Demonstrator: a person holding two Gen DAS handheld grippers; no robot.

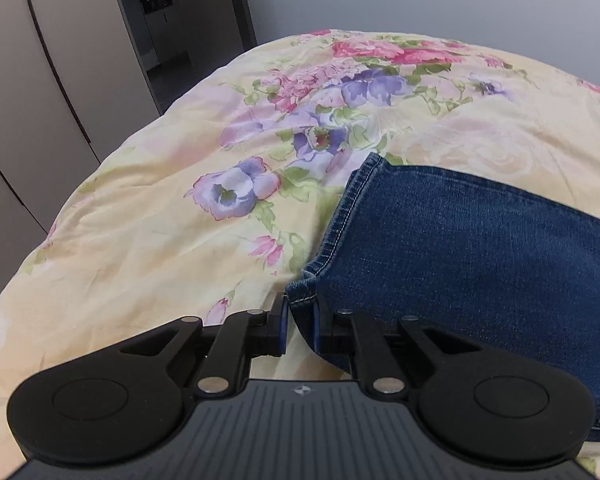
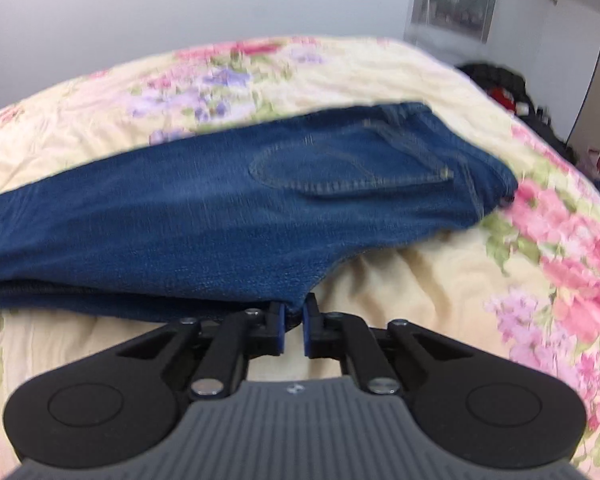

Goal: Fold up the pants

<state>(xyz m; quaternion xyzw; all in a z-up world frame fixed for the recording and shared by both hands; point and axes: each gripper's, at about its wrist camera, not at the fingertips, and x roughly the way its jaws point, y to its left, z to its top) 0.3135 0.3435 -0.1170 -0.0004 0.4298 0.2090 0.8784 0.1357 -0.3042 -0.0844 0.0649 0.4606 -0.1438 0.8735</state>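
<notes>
While the jeans (image 2: 204,216) lie on the flowered bed (image 1: 148,240), folded lengthwise, heavy and limp, the left gripper (image 1: 300,322) pinches the hem corner and the right gripper (image 2: 294,322) the crotch edge at 6 o'clock, good thick-seam holds.

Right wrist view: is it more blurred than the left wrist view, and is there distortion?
Right wrist view: the jeans and floral bedspread are smeared by motion blur; the right gripper stays sharp. Left wrist view: the jeans' hem stitching is crisp. Both views: fisheye bends the bed's edge and darkens the corners.
</notes>
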